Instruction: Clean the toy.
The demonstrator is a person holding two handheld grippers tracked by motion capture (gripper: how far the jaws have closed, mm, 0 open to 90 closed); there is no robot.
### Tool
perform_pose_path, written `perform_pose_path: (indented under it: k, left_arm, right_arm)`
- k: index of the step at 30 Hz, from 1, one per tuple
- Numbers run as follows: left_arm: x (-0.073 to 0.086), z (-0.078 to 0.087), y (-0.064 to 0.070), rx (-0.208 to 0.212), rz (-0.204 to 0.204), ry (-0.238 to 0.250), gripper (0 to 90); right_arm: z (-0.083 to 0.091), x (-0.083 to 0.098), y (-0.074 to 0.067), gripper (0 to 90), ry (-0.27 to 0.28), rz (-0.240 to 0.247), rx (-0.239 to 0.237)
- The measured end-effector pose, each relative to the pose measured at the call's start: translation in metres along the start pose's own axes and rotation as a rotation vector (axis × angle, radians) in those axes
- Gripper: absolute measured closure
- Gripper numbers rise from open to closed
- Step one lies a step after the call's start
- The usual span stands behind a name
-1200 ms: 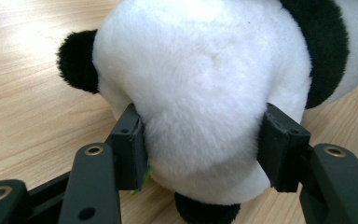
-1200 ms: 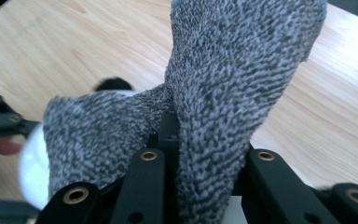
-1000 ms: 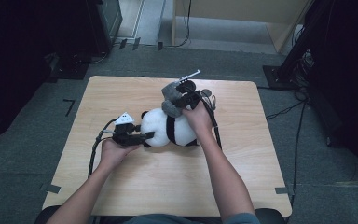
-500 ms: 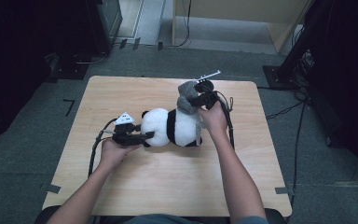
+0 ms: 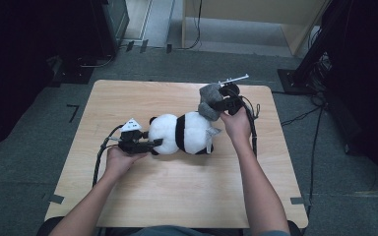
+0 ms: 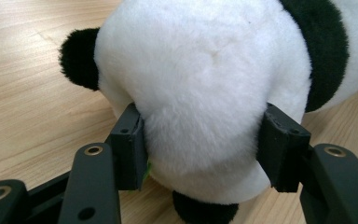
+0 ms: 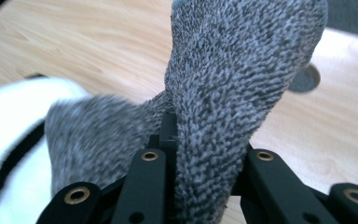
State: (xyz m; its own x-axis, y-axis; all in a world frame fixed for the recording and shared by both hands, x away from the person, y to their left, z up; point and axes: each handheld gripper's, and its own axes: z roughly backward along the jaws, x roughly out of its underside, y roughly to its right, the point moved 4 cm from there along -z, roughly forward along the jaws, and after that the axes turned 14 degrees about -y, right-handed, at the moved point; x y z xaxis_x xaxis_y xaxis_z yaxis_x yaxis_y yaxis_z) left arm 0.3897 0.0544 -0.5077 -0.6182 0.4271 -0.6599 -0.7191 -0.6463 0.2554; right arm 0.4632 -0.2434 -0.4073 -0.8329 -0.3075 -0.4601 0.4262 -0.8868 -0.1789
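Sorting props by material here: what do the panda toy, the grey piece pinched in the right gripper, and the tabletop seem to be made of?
Panda toy: soft plush, matte; short fuzzy pile that dents between the pads.
Grey piece: speckled fleece or knit fabric, probably; nubby pile, folds limply.
Tabletop: light wood or wood-look laminate; smooth, visible grain lines.

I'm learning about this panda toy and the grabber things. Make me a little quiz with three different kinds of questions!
1. True or false: the left gripper is squeezing the panda's head.
2. What is the right gripper pinching? A) a grey fuzzy cloth B) a spoon C) the panda's ear
3. Fill in: the panda lies on a wooden ____.

Key:
1. True; its pads press into the white fur on both sides.
2. A; the grey fuzzy cloth is clamped between its jaws, raised beside the panda.
3. table.
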Motion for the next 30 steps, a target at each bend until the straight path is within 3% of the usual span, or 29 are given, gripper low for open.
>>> perform_pose_path:
  k: [6, 16, 20, 24, 27, 30]
  left_arm:
    - [0.001, 0.001, 0.0, -0.001, -0.004, 0.001, 41.4]
    - [0.0, 0.0, 0.0, -0.004, -0.004, 0.007, 41.0]
    - [0.0, 0.0, 0.0, -0.003, -0.003, 0.008, 41.0]
    - [0.0, 0.0, 0.0, -0.005, -0.004, 0.007, 41.0]
    - [-0.001, 0.0, 0.0, -0.007, -0.006, 0.005, 41.1]
    - [-0.001, 0.001, 0.0, -0.009, -0.005, 0.003, 41.2]
  right_arm:
    - [0.009, -0.021, -0.031, 76.8, 0.01, 0.078, -0.026]
    - [-0.006, -0.053, -0.092, 76.8, 0.002, 0.173, -0.101]
    - [-0.021, -0.065, -0.119, 76.7, -0.008, 0.193, -0.158]
    - [-0.041, -0.069, -0.138, 76.8, -0.032, 0.213, -0.184]
    - [-0.058, -0.069, -0.149, 76.7, -0.062, 0.223, -0.207]
    - [-0.074, -0.066, -0.157, 76.5, -0.086, 0.222, -0.261]
